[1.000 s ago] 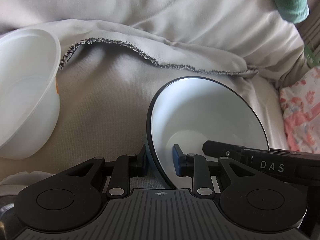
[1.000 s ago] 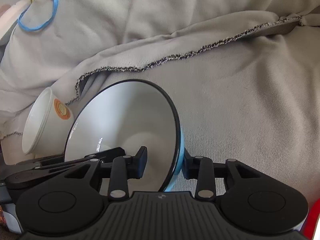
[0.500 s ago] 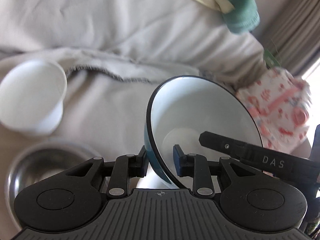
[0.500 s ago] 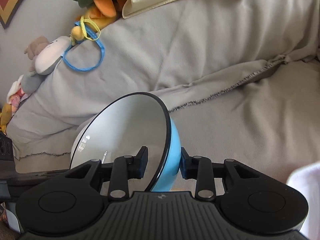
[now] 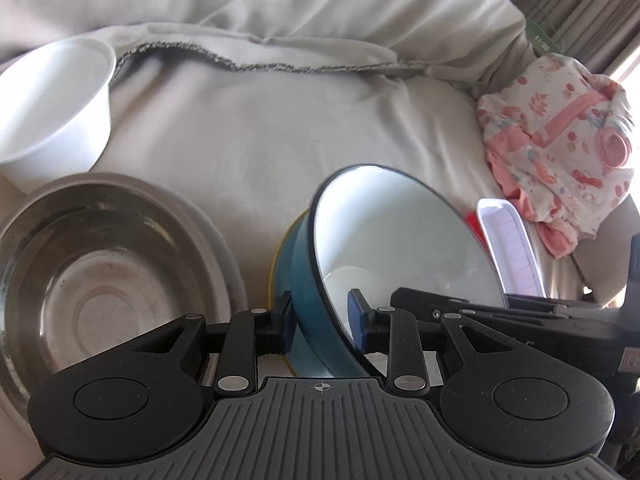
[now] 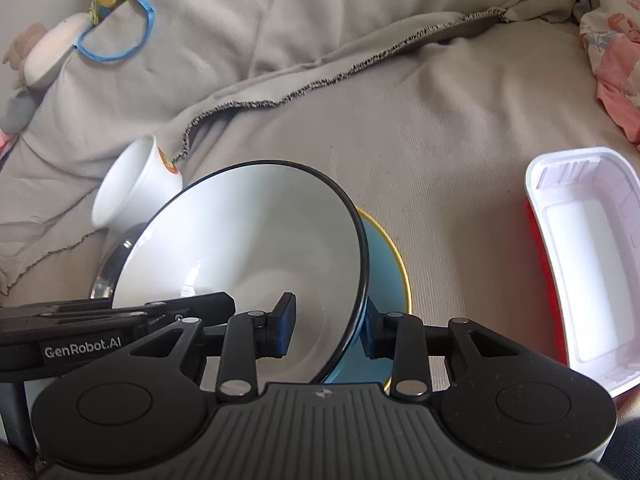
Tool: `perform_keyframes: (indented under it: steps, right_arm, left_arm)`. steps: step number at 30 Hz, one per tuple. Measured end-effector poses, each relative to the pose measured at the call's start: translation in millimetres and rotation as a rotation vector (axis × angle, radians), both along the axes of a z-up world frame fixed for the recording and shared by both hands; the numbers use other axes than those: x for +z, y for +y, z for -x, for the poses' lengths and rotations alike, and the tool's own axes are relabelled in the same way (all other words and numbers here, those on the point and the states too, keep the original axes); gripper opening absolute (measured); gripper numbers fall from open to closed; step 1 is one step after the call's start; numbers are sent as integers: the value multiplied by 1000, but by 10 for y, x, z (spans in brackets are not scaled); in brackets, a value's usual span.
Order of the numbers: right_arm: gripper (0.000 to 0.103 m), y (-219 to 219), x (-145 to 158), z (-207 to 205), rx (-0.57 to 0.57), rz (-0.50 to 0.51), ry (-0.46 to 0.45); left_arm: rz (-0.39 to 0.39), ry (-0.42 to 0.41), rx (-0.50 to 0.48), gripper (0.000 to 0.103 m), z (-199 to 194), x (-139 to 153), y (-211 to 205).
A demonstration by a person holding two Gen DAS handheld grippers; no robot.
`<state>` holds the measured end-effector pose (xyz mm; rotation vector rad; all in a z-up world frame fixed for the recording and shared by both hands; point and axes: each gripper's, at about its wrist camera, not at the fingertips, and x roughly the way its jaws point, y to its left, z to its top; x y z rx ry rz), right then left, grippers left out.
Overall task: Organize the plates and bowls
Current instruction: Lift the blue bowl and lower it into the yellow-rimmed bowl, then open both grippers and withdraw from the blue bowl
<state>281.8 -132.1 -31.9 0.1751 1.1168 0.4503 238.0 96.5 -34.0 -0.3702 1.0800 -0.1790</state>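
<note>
A blue bowl [image 5: 396, 236] with a white inside and black rim is held by both grippers on opposite rims. My left gripper [image 5: 320, 316] is shut on its left rim. My right gripper [image 6: 326, 330] is shut on its right rim; the bowl [image 6: 256, 248] tilts left there. It sits over a blue plate [image 6: 386, 260] with a yellow edge, also visible in the left wrist view [image 5: 282, 264]. A steel bowl [image 5: 100, 264] lies to the left, with a white plastic bowl [image 5: 56, 100] behind it.
Everything rests on a sofa draped in grey cloth [image 5: 260, 120]. A white rectangular tray [image 6: 588, 264] with a red outside lies to the right. A pink patterned garment [image 5: 560, 140] lies further right. A soft toy with a blue ring [image 6: 116, 32] sits on the sofa back.
Both grippers have carried the blue bowl down and toward the sofa's front. It now sits over the blue plate, beside the steel bowl and the white tray.
</note>
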Motion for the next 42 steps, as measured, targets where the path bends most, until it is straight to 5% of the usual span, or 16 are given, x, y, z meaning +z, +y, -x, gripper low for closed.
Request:
perform_keyframes:
  steps: [19, 28, 37, 42]
  right_arm:
    - [35, -102, 91, 128, -11, 10, -32]
    - [39, -93, 157, 212, -25, 27, -78]
    - [43, -63, 223, 266, -14, 75, -152]
    - [43, 19, 497, 219, -14, 145, -248]
  left_arm:
    - [1, 20, -22, 32, 13, 64, 20]
    - [-64, -67, -10, 29, 67, 211, -12]
    - [-9, -88, 6, 25, 62, 292, 127]
    - [144, -169, 117, 24, -24, 808, 648]
